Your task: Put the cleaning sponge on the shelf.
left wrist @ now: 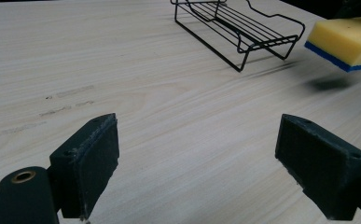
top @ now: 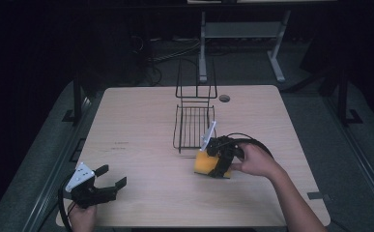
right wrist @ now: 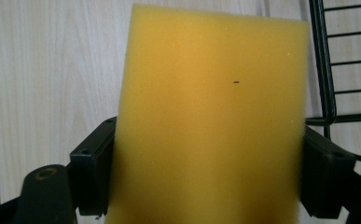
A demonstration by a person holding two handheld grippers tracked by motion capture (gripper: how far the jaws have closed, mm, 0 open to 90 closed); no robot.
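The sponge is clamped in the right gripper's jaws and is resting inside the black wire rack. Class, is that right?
Not quite. The sponge is clamped in the right gripper, but it is held beside the black wire rack, not inside it, as the high view shows.

Wire rack point(top: 194, 123) on wooden table point(top: 141, 145)

desk point(top: 141, 145): pale wood-grain top, matt and smooth, with a few faint scuff marks
sponge point(right wrist: 211, 121): yellow foam, porous and matt, over a thin blue layer along one face
rack point(top: 193, 126): thin black wire, slightly glossy
left hand-held gripper point(left wrist: 199, 163): black matt jaws, faces lightly textured, a brass-coloured insert near the base
right hand-held gripper point(top: 218, 162): black matt body
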